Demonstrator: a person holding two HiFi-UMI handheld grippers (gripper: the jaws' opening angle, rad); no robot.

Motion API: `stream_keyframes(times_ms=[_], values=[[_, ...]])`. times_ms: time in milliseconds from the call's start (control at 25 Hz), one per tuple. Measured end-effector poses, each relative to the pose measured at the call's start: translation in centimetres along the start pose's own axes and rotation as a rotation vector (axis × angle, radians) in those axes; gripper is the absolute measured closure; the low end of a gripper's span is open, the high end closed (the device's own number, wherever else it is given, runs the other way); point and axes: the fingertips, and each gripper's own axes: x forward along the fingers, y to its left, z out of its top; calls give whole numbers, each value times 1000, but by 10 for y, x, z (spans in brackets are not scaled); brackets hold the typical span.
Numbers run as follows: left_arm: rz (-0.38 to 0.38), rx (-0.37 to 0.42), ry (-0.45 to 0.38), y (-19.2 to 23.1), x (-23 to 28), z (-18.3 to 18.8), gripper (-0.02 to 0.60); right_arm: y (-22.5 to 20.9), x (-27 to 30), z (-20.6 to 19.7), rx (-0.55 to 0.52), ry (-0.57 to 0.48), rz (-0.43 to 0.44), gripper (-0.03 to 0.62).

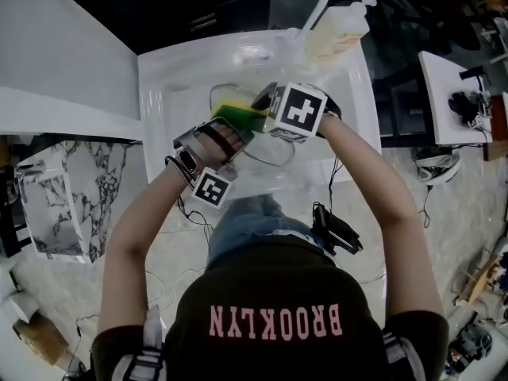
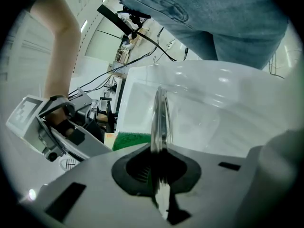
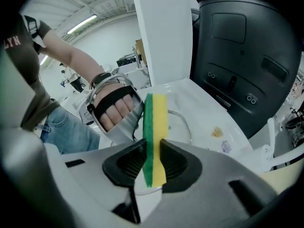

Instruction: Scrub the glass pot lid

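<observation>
The glass pot lid (image 2: 160, 113) is hanging over the white sink (image 1: 168, 94), in front of the person's body. It is being gripped by its rim in the left tongs (image 2: 157, 163), whose jaws are pinching shut on the metal edge. From those tongs the lid is showing edge-on, its disc running straight away from the jaws, so one glass face is turning toward each side.

The right tongs (image 3: 153, 158) are clamping a yellow-and-green sponge (image 3: 155, 127) upright between their pads, with the green scouring layer on the side toward the person's left hand (image 3: 113, 109).

In the head view the sponge is sitting at the lid's far rim, just beside the glass or against it; whether it is actually touching I cannot tell. In the left gripper view the green layer is lying low and to the left of the lid's edge, close to one face.

By my judgement, the scrubbing is turning on this: the sponge hand is the moving one, and its strokes ought to be running across that face while the left tongs are bracing the rim.
</observation>
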Motion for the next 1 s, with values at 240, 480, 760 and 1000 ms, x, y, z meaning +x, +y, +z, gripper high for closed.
stream_keyframes(times_ms=[240, 480, 760, 1000], values=[[-7, -10, -6, 0, 0, 0, 565, -14, 6, 1, -3, 32, -15, 514], [-10, -18, -20, 0, -1, 1, 565, -33, 14, 6, 38, 42, -22, 514], [-21, -20, -33, 0, -1, 2, 565, -67, 34, 10, 52, 78, -58, 516], [-29, -29, -56, 2, -3, 2, 566, -89, 51, -4, 117, 103, -23, 517]])
